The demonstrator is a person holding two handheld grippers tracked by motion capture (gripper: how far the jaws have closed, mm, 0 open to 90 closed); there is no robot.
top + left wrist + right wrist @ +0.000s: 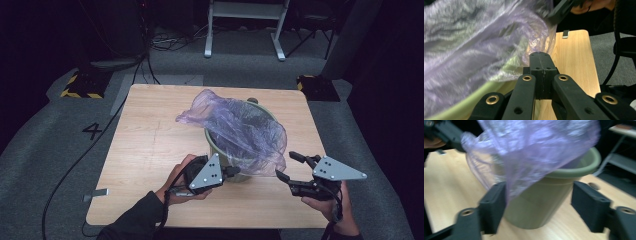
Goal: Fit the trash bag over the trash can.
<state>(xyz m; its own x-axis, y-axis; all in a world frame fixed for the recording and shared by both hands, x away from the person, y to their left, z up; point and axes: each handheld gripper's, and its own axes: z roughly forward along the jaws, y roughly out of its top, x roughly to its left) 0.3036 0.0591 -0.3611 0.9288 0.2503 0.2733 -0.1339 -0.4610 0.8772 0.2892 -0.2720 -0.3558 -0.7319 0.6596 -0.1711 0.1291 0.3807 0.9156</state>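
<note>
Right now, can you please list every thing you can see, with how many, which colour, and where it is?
plastic bag: one, thin translucent purple, draped in and over the bin, its edge hanging down the near side
bin: one, pale green, standing on the table, right of centre
table: one, light wood top, middle of the high view
metal clip: one, grey, at the table's near left edge
white frame: one, on the floor behind the table
yellow-black striped blocks: two, on the floor by the table's far corners
left hand-held gripper: one, black, jaws shut, at the bin's near side
right hand-held gripper: one, black, jaws open, right of the bag's hanging edge
</note>
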